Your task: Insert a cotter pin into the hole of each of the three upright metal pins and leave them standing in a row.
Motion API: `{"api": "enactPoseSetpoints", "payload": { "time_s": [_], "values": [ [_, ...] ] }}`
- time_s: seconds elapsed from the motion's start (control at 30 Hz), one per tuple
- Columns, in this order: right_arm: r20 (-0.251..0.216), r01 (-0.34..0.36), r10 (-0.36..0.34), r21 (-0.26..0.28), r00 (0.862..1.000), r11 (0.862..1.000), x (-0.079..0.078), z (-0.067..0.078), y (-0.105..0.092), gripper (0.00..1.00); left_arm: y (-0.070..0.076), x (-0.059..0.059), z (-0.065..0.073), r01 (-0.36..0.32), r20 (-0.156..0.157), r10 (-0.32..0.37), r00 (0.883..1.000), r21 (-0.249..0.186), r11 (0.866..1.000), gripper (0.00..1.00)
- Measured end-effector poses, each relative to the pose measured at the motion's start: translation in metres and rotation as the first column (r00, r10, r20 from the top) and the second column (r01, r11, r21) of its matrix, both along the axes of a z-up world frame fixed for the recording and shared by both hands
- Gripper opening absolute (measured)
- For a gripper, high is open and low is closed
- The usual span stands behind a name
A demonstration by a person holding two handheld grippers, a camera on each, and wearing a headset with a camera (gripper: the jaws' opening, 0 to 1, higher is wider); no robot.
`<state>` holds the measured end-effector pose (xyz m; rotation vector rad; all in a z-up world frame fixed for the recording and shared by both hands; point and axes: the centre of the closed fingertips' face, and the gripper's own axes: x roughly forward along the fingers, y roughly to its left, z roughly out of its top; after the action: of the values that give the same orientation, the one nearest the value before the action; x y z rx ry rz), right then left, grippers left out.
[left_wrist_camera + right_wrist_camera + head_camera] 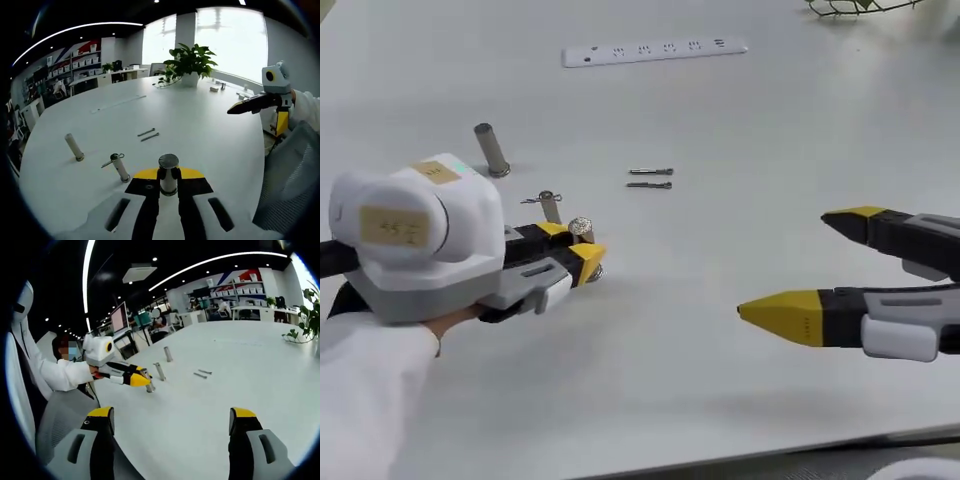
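White bench (pixel 200 130) stretches toward windows (pixel 230 40), a potted plant (pixel 190 62) at its far end. The left hand-held gripper (pixel 168 175) clamps one metal pin (pixel 168 164); the right hand-held gripper (pixel 782 264) hangs wide open.

Your white bench (pixel 720 330) carries a power strip (pixel 655 51) at its far side. A potted plant (pixel 190 62) stands before bright windows (pixel 230 40), and shelves (pixel 75 62) line the far wall.
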<state>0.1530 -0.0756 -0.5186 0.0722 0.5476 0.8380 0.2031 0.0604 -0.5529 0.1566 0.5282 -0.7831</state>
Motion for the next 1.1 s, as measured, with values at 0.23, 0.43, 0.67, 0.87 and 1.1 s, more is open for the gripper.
{"api": "enactPoseSetpoints", "payload": {
  "time_s": [0.23,0.43,0.67,0.87,1.1],
  "values": [
    [-0.004,0.0,0.0,-0.002,1.0,1.0,-0.001,0.0,0.001,0.93,-0.001,-0.001,-0.004,0.011,0.004,-0.011,1.0,0.006,1.0,0.09],
    [-0.008,-0.005,0.005,0.0,1.0,1.0,-0.001,0.0,0.004,0.93,-0.004,-0.006,-0.009,0.031,-0.007,-0.031,0.999,0.012,0.999,0.1],
    [-0.01,-0.011,0.011,0.004,1.0,1.0,0.0,0.002,0.01,0.93,-0.007,-0.008,-0.013,0.054,-0.001,-0.054,0.999,0.036,0.998,0.1],
    [-0.02,-0.024,0.024,-0.01,1.0,1.0,-0.002,-0.002,0.011,0.93,-0.01,-0.009,-0.013,0.068,0.008,-0.068,0.998,0.033,0.997,0.1],
    [-0.025,-0.02,0.02,-0.015,0.999,1.0,-0.003,-0.003,0.009,0.92,-0.013,-0.01,-0.016,0.074,0.019,-0.074,0.997,0.044,0.996,0.1]
  ]
}}
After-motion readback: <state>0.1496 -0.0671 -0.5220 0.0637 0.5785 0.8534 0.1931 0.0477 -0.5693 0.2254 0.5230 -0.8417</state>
